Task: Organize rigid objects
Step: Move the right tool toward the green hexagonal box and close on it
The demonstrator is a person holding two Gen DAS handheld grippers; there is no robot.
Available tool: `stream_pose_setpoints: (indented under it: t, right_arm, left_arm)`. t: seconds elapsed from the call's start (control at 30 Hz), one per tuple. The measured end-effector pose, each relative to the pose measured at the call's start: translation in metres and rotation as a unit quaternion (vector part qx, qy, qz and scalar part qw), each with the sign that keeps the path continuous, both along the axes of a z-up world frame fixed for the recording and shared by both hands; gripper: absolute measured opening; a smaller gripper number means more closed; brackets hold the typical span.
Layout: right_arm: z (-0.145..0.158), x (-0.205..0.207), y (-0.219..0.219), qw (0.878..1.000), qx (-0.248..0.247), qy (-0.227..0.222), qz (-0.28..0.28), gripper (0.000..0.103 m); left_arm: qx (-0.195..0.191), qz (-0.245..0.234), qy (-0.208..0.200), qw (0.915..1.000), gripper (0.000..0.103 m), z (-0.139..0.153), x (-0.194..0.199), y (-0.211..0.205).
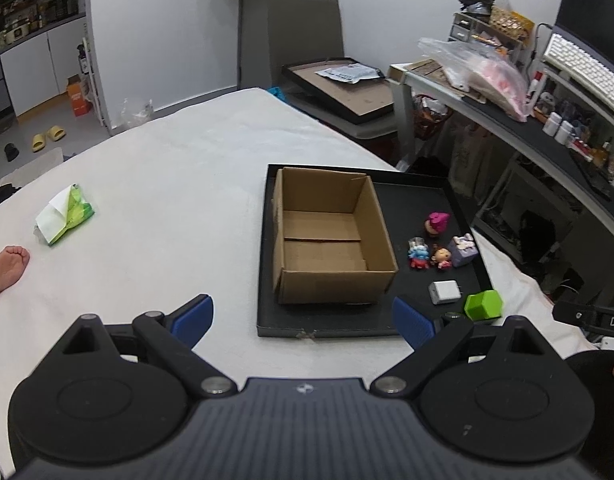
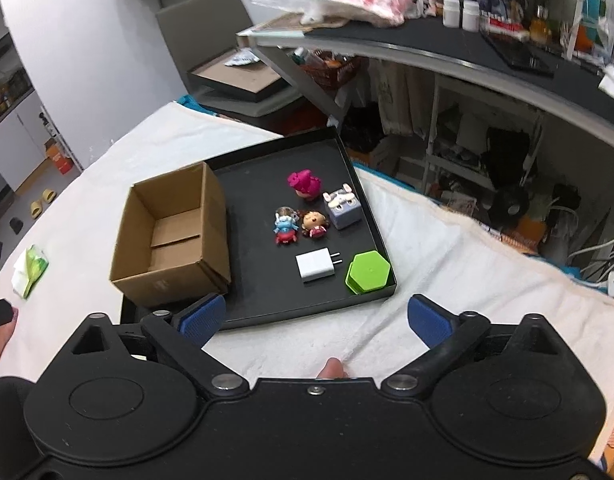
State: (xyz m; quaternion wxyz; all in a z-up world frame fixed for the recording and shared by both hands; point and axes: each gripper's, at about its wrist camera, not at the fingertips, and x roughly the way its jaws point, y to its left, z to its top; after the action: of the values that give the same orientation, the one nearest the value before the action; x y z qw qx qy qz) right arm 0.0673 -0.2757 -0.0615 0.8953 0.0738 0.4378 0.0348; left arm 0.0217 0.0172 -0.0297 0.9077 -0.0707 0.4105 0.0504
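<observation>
An empty brown cardboard box (image 1: 327, 240) (image 2: 175, 236) stands on the left side of a black tray (image 1: 331, 326) (image 2: 267, 300). Right of it on the tray lie a pink figure (image 1: 437, 222) (image 2: 304, 185), a blue figure (image 1: 418, 255) (image 2: 285, 226), a brown-haired figure (image 1: 441, 257) (image 2: 315, 223), a purple cube toy (image 1: 463, 249) (image 2: 343, 209), a white charger (image 1: 443, 291) (image 2: 317, 265) and a green hexagonal box (image 1: 483, 305) (image 2: 367, 272). My left gripper (image 1: 303, 320) is open before the tray's near edge. My right gripper (image 2: 315, 316) is open too, near the tray's front corner. Neither holds anything.
The tray rests on a white cloth (image 1: 167, 184) (image 2: 447, 256). A green and white packet (image 1: 65, 214) (image 2: 30, 270) lies far left. A person's bare foot (image 1: 5, 266) rests on the cloth at the left edge. A cluttered grey desk (image 1: 507, 120) (image 2: 447, 52) stands beyond the right side.
</observation>
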Motion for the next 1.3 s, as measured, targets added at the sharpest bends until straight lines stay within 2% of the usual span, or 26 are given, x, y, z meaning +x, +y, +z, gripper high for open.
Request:
stream_pose_setpoints:
  t: [0.13, 0.27, 0.33, 0.63, 0.8, 1.0, 1.13, 1.3]
  right_arm:
    - [-0.011, 0.017, -0.003, 1.000, 0.004, 0.011, -0.009, 0.092]
    - [-0.024, 0.035, -0.009, 0.999, 0.018, 0.029, -0.032, 0.077]
    - [-0.031, 0.044, -0.013, 0.998, 0.026, 0.040, -0.045, 0.074]
    - [-0.067, 0.077, -0.027, 0.991, 0.046, 0.079, -0.096, 0.070]
    - [-0.086, 0.097, -0.028, 0.988, 0.054, 0.095, -0.107, 0.069]
    - [-0.111, 0.123, -0.025, 0.986, 0.045, 0.111, -0.116, 0.067]
    - [-0.129, 0.135, -0.024, 0.983, 0.033, 0.128, -0.125, 0.066]
    - [-0.143, 0.144, -0.025, 0.981, 0.018, 0.140, -0.134, 0.065]
  left_arm:
    - [-0.005, 0.006, 0.006, 0.9999, 0.096, -0.007, 0.011, 0.005]
    - [-0.007, 0.004, 0.012, 0.9999, 0.095, -0.014, 0.024, 0.005]
    - [-0.008, 0.004, 0.015, 0.9998, 0.095, -0.018, 0.031, 0.005]
    - [-0.015, 0.009, 0.031, 0.9994, 0.095, -0.038, 0.060, 0.009]
    - [-0.019, 0.010, 0.041, 0.9989, 0.093, -0.053, 0.079, 0.012]
    - [-0.023, 0.021, 0.053, 0.9981, 0.085, -0.071, 0.102, 0.017]
    - [-0.029, 0.034, 0.066, 0.9968, 0.076, -0.085, 0.115, 0.024]
    - [-0.031, 0.043, 0.084, 0.9950, 0.074, -0.105, 0.132, 0.029]
